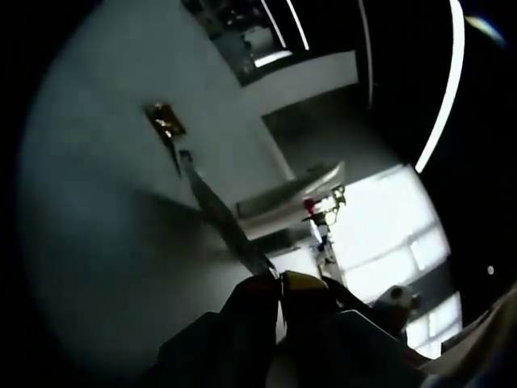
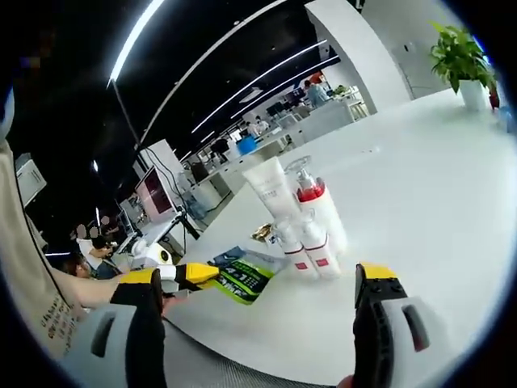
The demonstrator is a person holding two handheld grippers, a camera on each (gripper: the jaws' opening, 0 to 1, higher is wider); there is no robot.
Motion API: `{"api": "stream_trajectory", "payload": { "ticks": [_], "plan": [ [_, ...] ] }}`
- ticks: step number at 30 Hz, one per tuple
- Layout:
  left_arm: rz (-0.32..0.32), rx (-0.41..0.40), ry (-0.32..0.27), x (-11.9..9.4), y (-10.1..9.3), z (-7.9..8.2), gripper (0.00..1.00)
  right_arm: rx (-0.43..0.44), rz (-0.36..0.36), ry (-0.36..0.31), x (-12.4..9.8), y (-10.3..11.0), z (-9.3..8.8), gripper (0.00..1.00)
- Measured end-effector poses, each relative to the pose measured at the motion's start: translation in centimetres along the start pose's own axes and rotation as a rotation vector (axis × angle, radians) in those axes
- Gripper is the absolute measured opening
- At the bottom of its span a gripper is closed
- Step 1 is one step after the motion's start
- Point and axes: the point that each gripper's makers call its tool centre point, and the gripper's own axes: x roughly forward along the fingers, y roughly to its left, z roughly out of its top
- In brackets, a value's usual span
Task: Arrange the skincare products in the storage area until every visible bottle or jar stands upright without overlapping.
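Note:
On the white table [image 2: 420,186], a cluster of skincare products stands upright in the right gripper view: a tall white tube [image 2: 271,187], a clear-capped bottle with a red neck [image 2: 309,187] and two small white bottles with red labels [image 2: 296,252] [image 2: 321,249]. Behind them a small gold item [image 2: 260,233] peeks out. My right gripper [image 2: 260,279] is open, its yellow-tipped jaws wide apart in front of the cluster and holding nothing. My left gripper [image 2: 199,275] comes in from the left, its tips at a green leaflet [image 2: 242,279]. In the dark left gripper view my left gripper [image 1: 281,284] shows its jaws pressed together.
A potted plant [image 2: 460,52] stands at the table's far right corner. Desks, monitors and people fill the office behind the table. A person's sleeve [image 2: 28,267] is at the left. The left gripper view points up at a grey wall [image 1: 105,202] and bright windows [image 1: 388,234].

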Motion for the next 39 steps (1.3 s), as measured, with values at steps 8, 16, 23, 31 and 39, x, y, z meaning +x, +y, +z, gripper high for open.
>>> {"api": "stream_trajectory", "payload": {
  "ticks": [8, 16, 23, 31, 39],
  "plan": [
    [0.062, -0.01, 0.024, 0.4, 2.2, -0.9, 0.0, -0.005, -0.014, 0.013, 0.0, -0.3, -0.3, 0.98],
    [0.138, 0.031, 0.068, 0.6, 4.2, -2.0, 0.0, -0.021, -0.012, 0.031, 0.2, -0.2, -0.7, 0.99],
    [0.217, 0.18, 0.113, 0.4, 5.7, -2.3, 0.03, -0.015, -0.015, 0.031, 0.2, -0.4, -0.7, 0.98],
    [0.344, 0.42, 0.169, -0.4, 7.1, -1.6, 0.16, -0.034, -0.011, 0.048, 0.3, -0.1, -1.0, 0.99],
    [0.397, 0.582, 0.223, -0.7, 7.4, -1.1, 0.21, -0.031, -0.01, 0.049, 0.3, -0.2, -1.0, 0.98]
  ]
}}
